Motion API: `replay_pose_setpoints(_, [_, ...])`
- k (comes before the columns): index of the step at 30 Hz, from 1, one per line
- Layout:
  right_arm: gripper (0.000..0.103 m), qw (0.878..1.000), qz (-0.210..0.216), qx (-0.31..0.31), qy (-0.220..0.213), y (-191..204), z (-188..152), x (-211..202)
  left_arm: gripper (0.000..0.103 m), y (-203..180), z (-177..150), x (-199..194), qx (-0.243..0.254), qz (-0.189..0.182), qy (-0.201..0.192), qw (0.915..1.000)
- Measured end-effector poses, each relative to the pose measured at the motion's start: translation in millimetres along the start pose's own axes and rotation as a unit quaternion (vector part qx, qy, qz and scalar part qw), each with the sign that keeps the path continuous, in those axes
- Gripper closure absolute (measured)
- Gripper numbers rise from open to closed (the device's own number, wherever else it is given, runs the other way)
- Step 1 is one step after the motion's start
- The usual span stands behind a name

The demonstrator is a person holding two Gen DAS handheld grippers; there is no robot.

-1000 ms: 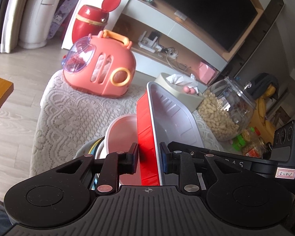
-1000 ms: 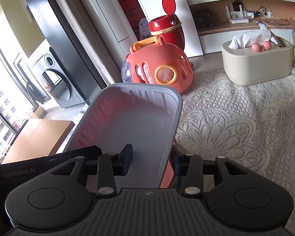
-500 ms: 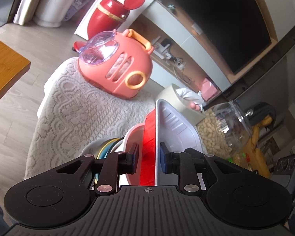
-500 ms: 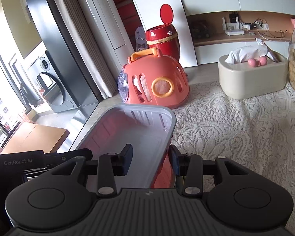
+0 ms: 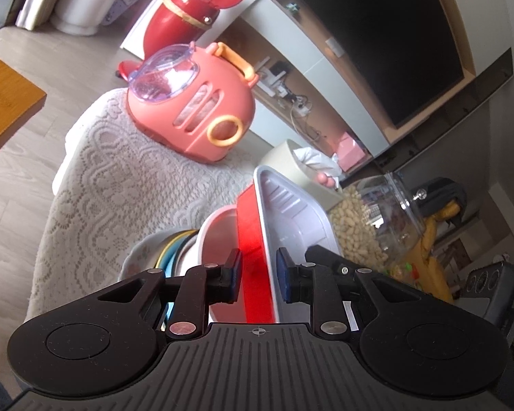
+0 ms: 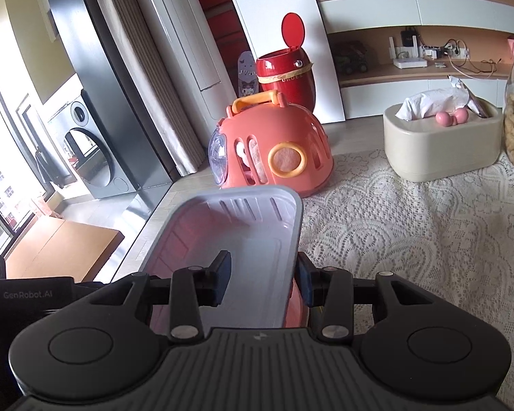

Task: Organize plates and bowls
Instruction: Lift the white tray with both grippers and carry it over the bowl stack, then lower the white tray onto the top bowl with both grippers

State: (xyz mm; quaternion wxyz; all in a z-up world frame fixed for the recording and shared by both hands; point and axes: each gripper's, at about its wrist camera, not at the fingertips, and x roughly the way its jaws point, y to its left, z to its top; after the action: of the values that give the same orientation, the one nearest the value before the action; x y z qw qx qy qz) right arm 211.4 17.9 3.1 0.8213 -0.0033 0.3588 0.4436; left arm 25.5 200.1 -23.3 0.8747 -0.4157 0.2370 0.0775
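Note:
A rectangular tray, red outside and white inside [image 5: 257, 239] [image 6: 236, 239], sits on a pink bowl [image 5: 216, 239] atop a stack of plates [image 5: 154, 253] on the lace-covered table. My left gripper [image 5: 258, 279] straddles the tray's left wall, jaws parted with gaps on both sides. My right gripper [image 6: 262, 282] straddles the tray's right wall, jaws open wide, the right pad [image 6: 305, 282] close to the red outer side.
A pink toy carrier [image 5: 192, 113] [image 6: 274, 150] stands at the table's far end. A beige tissue box [image 6: 442, 140] and a peanut jar [image 5: 370, 226] stand to the right. A red bin [image 6: 288, 72] stands on the floor beyond. A wooden table [image 5: 3, 102] is at the left.
Both grippers have opened and let go of the tray's walls. The tray has come down onto the pink bowl and both grippers have drawn back a little.

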Motion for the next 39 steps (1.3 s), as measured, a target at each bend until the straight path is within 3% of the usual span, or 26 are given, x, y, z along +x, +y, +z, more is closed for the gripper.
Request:
replay_pose_setpoints(5, [0.062,1.000,-0.004,0.002,0.002,-0.8,-4.6,0.8,0.078,10.2,4.5,-7.8,-0.030,0.009,-0.028,0.9991])
replay_pose_setpoints(12, [0.062,1.000,0.010,-0.002,0.003,4.8,-3.8,-0.6,0.078,7.8,2.8,-3.7,-0.030,-0.025,-0.006,0.9992])
replay_pose_setpoints(16, [0.062,1.000,0.007,-0.002,0.002,5.7,-1.4,3.9,0.079,9.7,2.9,-6.1,-0.036,-0.030,-0.015,0.9988])
replay_pose_setpoints(23, [0.062,1.000,-0.012,0.003,-0.001,-3.7,-3.9,1.9,0.079,21.1,7.3,-17.8,-0.061,0.015,-0.062,0.9961])
replay_pose_setpoints(32, [0.062,0.999,-0.024,0.019,0.019,-14.7,-10.6,10.5,0.079,20.4,6.7,-6.9,-0.055,0.016,-0.035,0.9978])
replay_pose_setpoints(39, [0.062,1.000,-0.018,0.019,0.015,-13.2,-10.0,6.0,0.079,22.4,6.4,-10.7,-0.062,0.006,-0.044,0.9970])
